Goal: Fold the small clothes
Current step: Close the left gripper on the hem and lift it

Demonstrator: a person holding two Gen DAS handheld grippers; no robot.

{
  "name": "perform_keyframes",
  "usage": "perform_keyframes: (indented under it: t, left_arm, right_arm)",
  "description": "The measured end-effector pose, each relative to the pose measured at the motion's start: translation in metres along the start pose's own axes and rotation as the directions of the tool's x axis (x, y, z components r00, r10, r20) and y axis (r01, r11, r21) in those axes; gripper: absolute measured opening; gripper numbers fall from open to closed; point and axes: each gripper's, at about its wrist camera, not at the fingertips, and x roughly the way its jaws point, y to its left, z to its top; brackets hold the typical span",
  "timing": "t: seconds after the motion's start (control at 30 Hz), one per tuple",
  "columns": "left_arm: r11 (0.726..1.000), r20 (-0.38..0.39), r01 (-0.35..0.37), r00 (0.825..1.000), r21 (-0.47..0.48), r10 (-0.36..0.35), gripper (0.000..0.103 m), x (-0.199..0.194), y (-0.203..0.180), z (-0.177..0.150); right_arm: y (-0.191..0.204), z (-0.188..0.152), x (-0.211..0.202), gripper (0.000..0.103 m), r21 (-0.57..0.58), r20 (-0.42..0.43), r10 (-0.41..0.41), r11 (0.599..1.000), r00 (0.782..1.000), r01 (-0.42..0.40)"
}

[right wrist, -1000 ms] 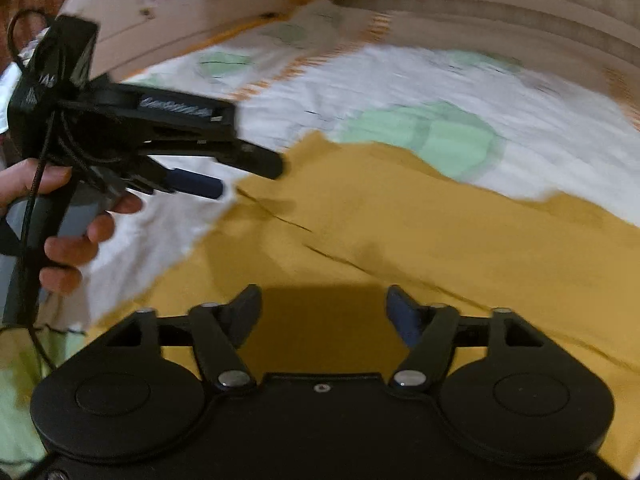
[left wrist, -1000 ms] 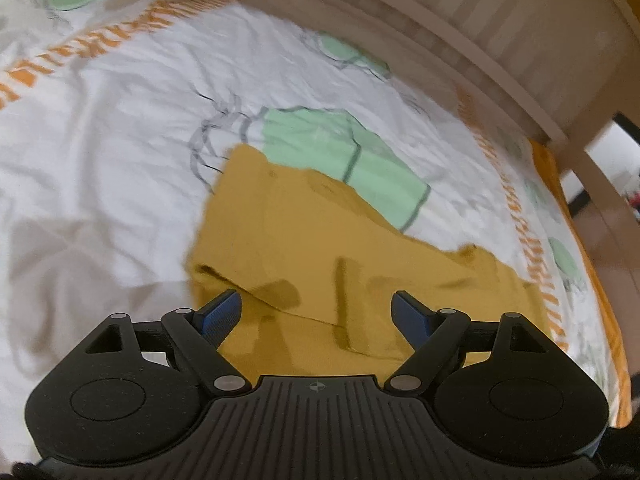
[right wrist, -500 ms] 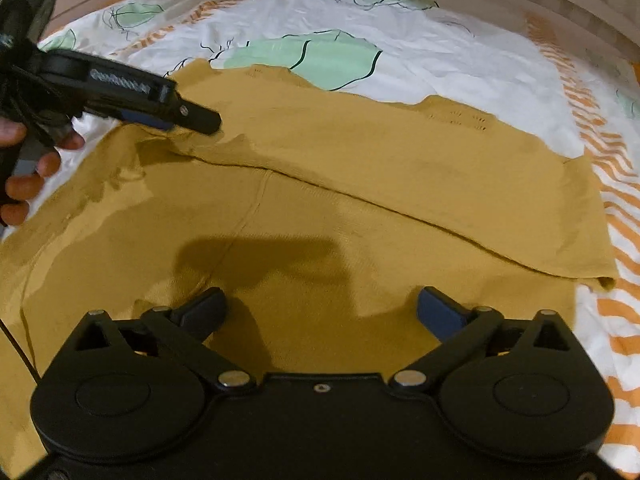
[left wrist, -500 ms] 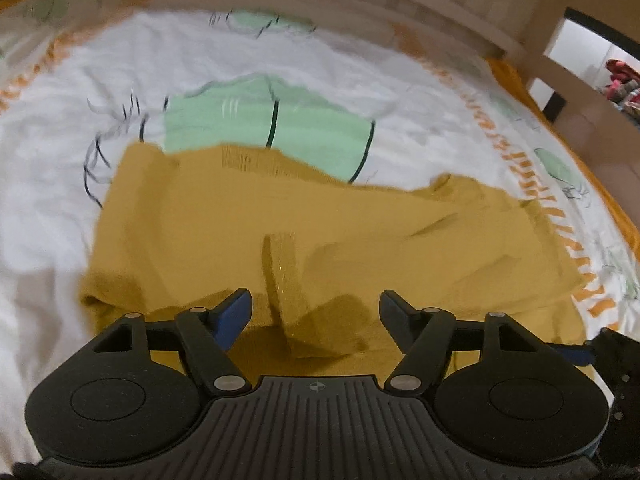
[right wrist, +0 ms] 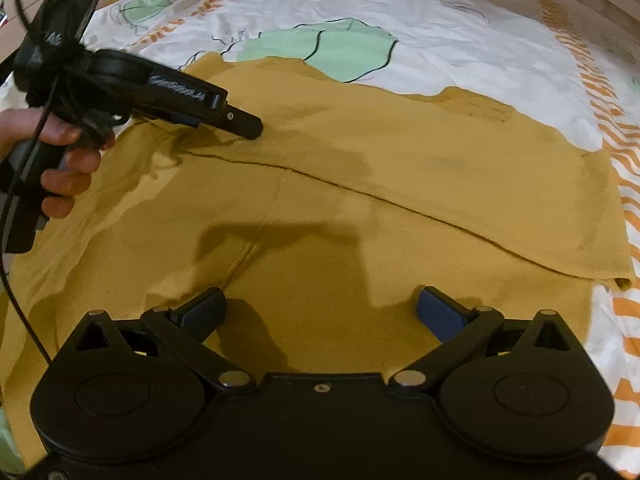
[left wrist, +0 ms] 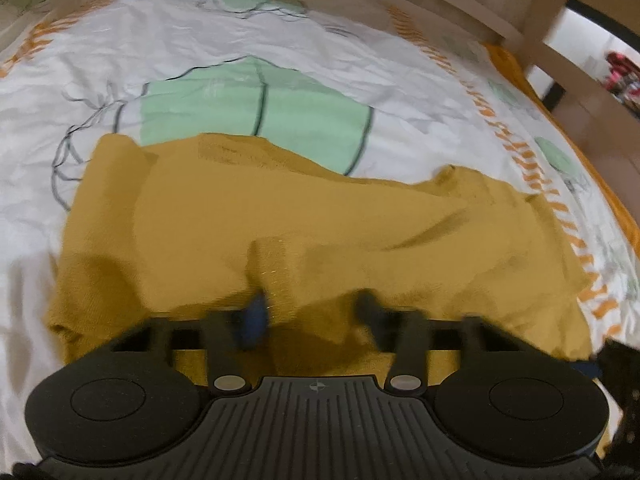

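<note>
A mustard-yellow garment (right wrist: 360, 184) lies spread on the bed, with its far half folded over so a crease runs across it; it also shows in the left wrist view (left wrist: 304, 232). My left gripper (left wrist: 312, 312) hovers low over the garment's near edge with its jaws narrowed but apart, blurred, nothing between them. It shows from the side in the right wrist view (right wrist: 240, 122), over the garment's left part. My right gripper (right wrist: 320, 312) is wide open and empty above the garment's near part.
The bed sheet (left wrist: 240, 60) is white with green shapes and orange stripes. A wooden bed frame (left wrist: 460, 4) runs along the far side. A dark doorway (left wrist: 600, 64) opens at the far right.
The left gripper's jaws have narrowed and it has dropped closer to the garment. The right gripper has drawn back slightly, staying wide open.
</note>
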Motion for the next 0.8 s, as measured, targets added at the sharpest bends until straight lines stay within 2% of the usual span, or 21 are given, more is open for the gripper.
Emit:
perform_keyframes:
  t: [0.07, 0.13, 0.27, 0.37, 0.43, 0.53, 0.63, 0.7, 0.8]
  left_arm:
    - [0.999, -0.004, 0.005, 1.0, -0.048, -0.005, 0.005, -0.002, 0.004, 0.002]
    - [0.997, 0.024, 0.015, 1.0, -0.071, -0.014, 0.005, -0.009, 0.004, 0.003]
    - [0.999, 0.144, -0.011, 0.989, 0.033, 0.006, 0.004, -0.042, -0.024, 0.015]
    - [0.994, 0.247, 0.008, 0.968, 0.107, -0.035, 0.004, -0.079, -0.05, 0.03]
    - [0.986, 0.316, 0.01, 0.947, 0.164, -0.062, 0.005, -0.104, -0.066, 0.041]
    - [0.978, 0.377, -0.007, 0.923, 0.209, -0.074, 0.005, -0.126, -0.079, 0.052]
    - [0.981, 0.369, -0.022, 0.928, 0.194, -0.053, 0.005, -0.124, -0.07, 0.058]
    - [0.986, 0.355, -0.07, 0.935, 0.153, 0.011, 0.005, -0.112, -0.053, 0.056]
    - [0.99, 0.292, -0.124, 0.951, 0.061, 0.101, 0.005, -0.086, -0.018, 0.053]
  right_arm:
    - [0.002, -0.001, 0.0, 0.102, -0.008, 0.0, -0.004, 1.0, 1.0, 0.004]
    - [0.003, -0.001, 0.0, 0.102, -0.009, 0.0, -0.005, 1.0, 1.0, 0.005]
    - [0.004, -0.003, -0.002, 0.102, -0.003, 0.0, -0.005, 1.0, 1.0, 0.005]
    - [0.005, -0.002, -0.001, 0.102, -0.008, 0.0, -0.008, 1.0, 1.0, 0.008]
    - [0.005, -0.001, 0.0, 0.102, -0.008, 0.001, -0.009, 1.0, 1.0, 0.009]
    - [0.004, -0.001, 0.001, 0.102, -0.006, 0.0, -0.009, 1.0, 1.0, 0.009]
    - [0.004, -0.001, 0.002, 0.102, -0.006, -0.002, -0.008, 1.0, 1.0, 0.008]
    - [0.005, -0.002, 0.001, 0.102, -0.003, -0.002, -0.009, 1.0, 1.0, 0.009]
    - [0.005, -0.002, 0.001, 0.102, -0.005, -0.005, -0.011, 1.0, 1.0, 0.011]
